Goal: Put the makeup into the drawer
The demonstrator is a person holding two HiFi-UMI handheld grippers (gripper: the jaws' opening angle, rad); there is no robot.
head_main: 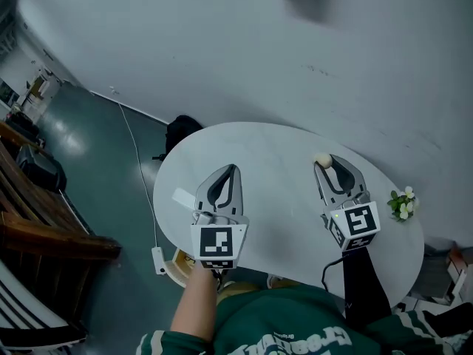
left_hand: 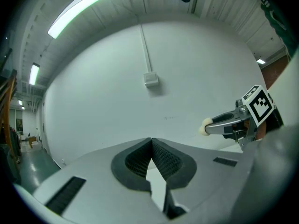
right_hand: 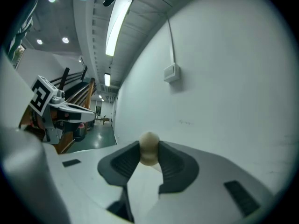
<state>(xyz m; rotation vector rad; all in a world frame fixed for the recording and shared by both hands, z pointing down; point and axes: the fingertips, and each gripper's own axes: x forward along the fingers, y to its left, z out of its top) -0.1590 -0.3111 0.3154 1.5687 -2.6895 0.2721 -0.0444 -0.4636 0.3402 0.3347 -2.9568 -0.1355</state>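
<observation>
right gripper [right_hand: 149, 143] grip: fingers [right_hand: 126, 161] parted only a little and clamped on the makeup sponge [right_hand: 149, 150], one ribbed pad pressed to each flank.
left gripper [left_hand: 152, 139] grip: fingers [left_hand: 137, 162] brought together tip to tip, nothing between them, touching nothing.
sponge place: at the very tips of the right fingers, up in the air over the table [head_main: 281, 220], rounded top poking up past the pads.
sponge axis: cream and egg-shaped; long axis upright, crosswise to the run of the fingers; from the head view just a small round ball at the fingertips; narrow end not to be told from the broad one.
gripper to gripper: side by side and well apart, both pointing the same way.
ahead of the fingers: plain white wall [head_main: 222, 50], with a wall box [left_hand: 151, 79] high above the left fingertips.
right of the right fingers: flowers [head_main: 402, 204] at the table's rim.
</observation>
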